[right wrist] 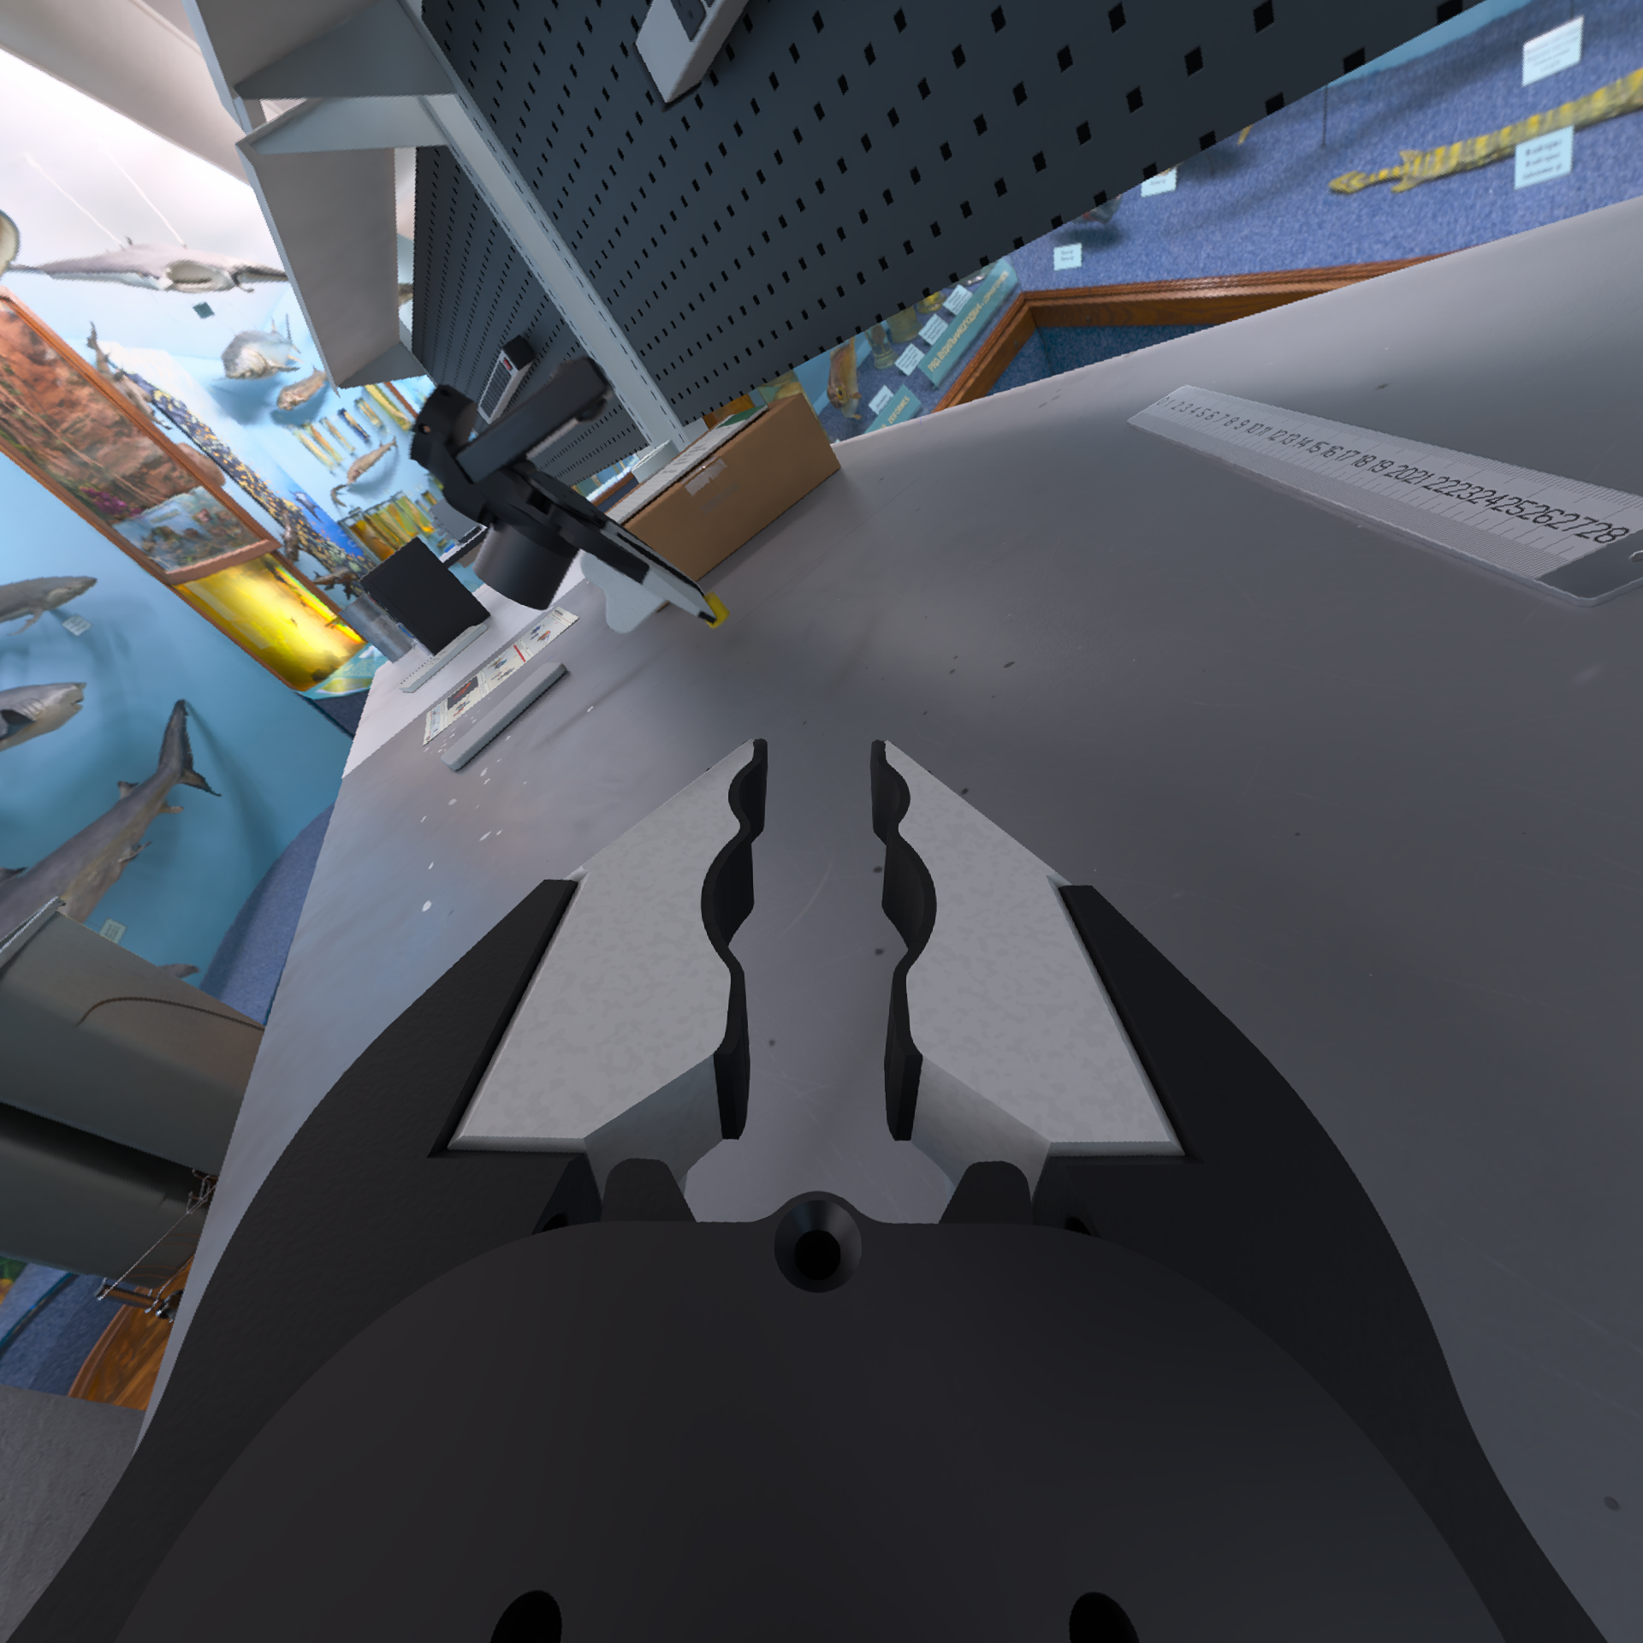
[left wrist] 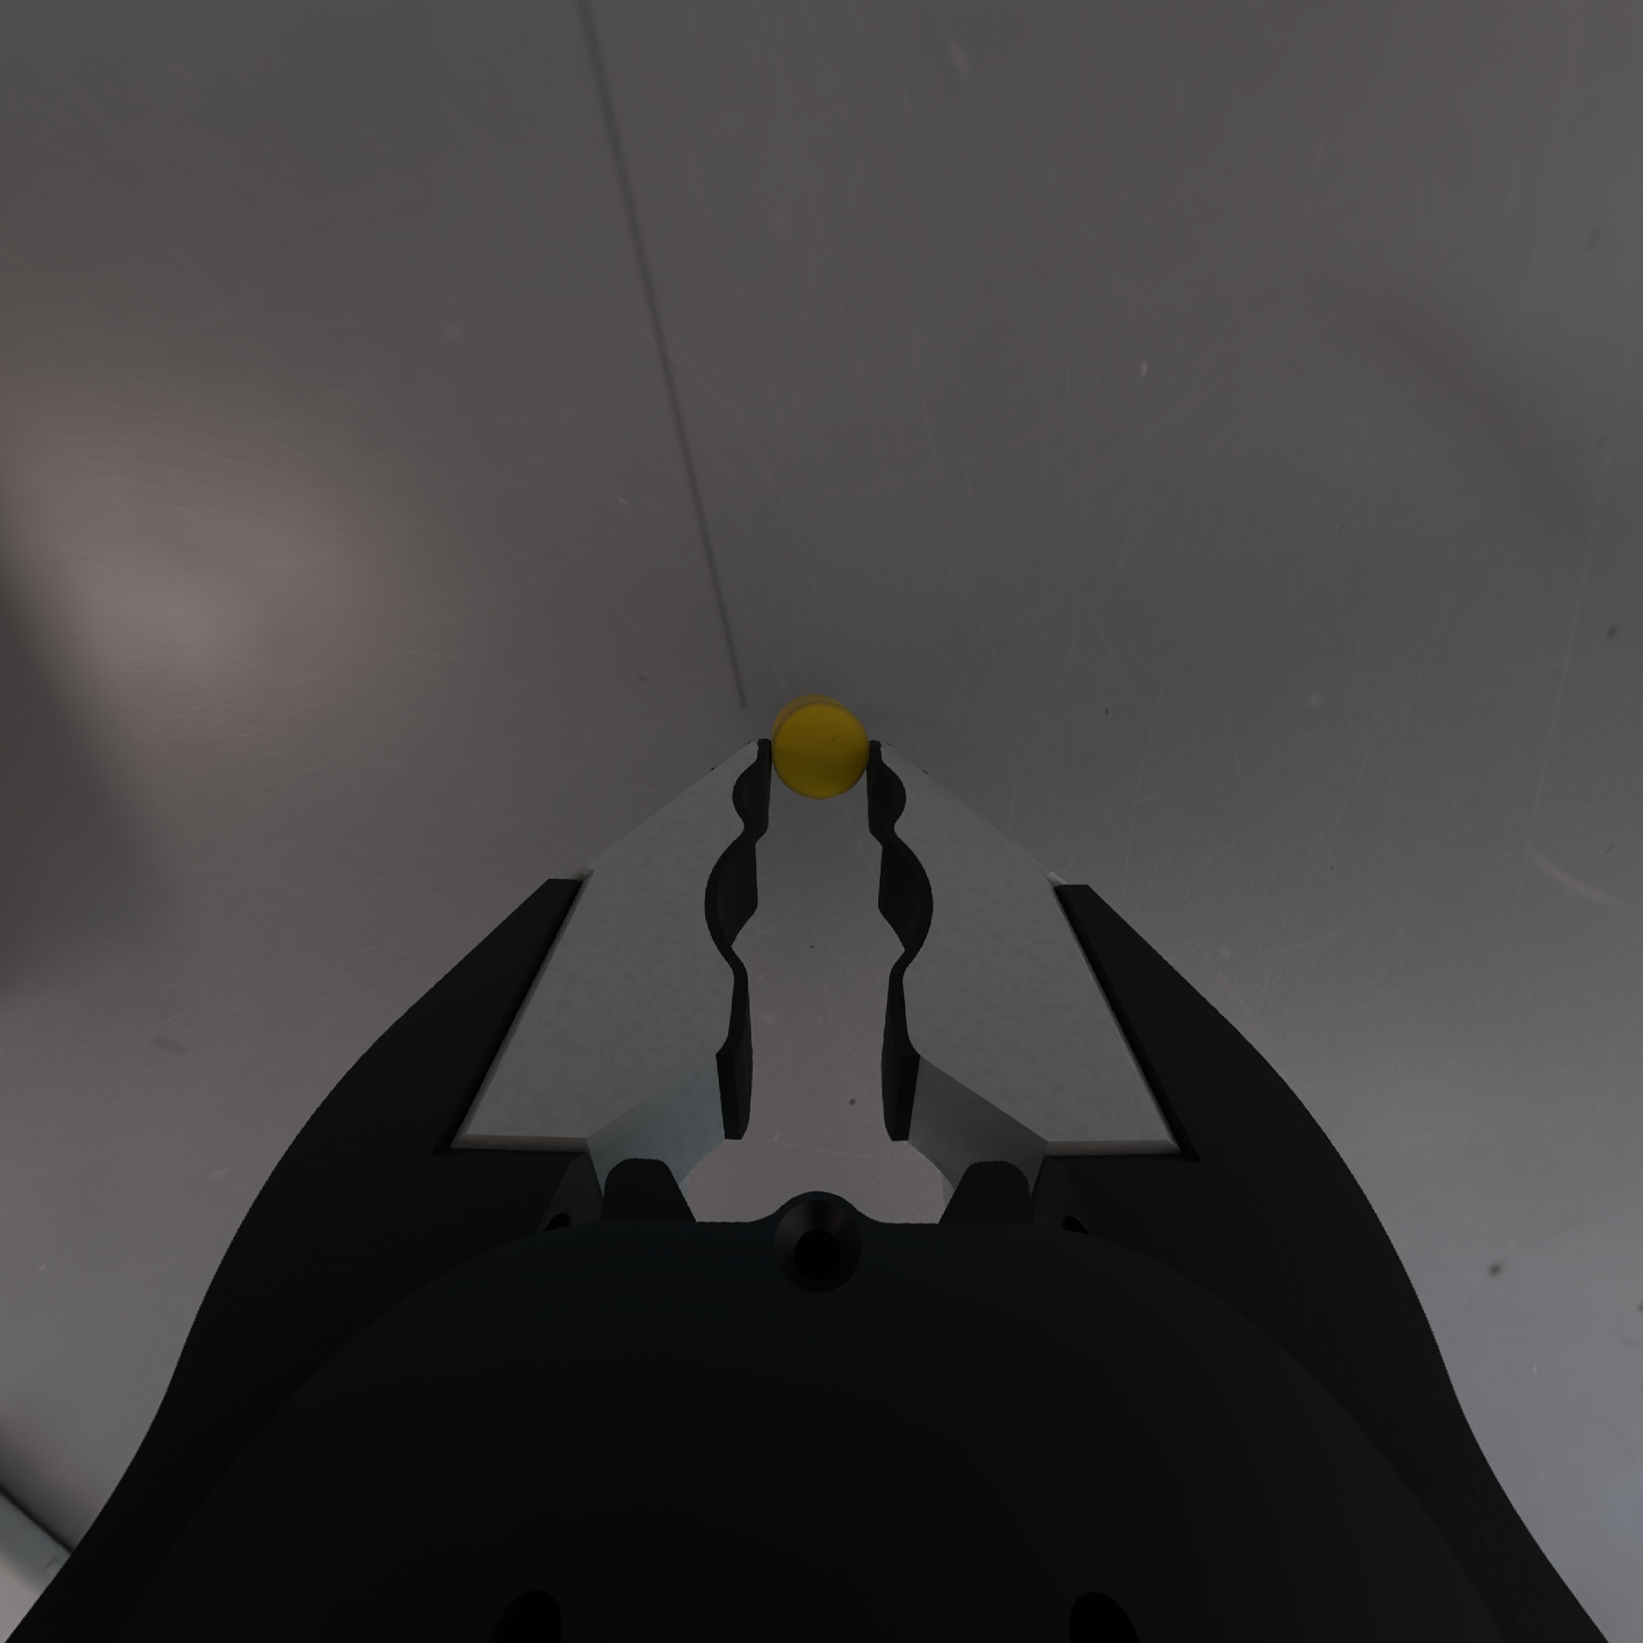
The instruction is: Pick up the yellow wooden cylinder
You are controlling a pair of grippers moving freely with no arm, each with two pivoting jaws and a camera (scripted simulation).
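The yellow wooden cylinder (left wrist: pixel 819 751) sits end-on between the fingertips of my left gripper (left wrist: pixel 819 756), above the grey table (left wrist: pixel 1156 533). Both dark pads touch its sides, so the left gripper is shut on it. In the right wrist view the left gripper (right wrist: pixel 702 609) shows farther off, tilted down to the table, with the yellow cylinder (right wrist: pixel 717 613) at its tip. I cannot tell whether the cylinder is off the surface. My right gripper (right wrist: pixel 819 756) hovers over the table with a gap between its fingers and nothing in it.
A grey ruler (right wrist: pixel 1387 493) lies at the right of the table. A cardboard box (right wrist: pixel 738 484), a dark pegboard (right wrist: pixel 800 204), a small black stand (right wrist: pixel 422 596) and a grey bar (right wrist: pixel 507 716) are at the far side. The table edge (right wrist: pixel 293 933) runs down the left.
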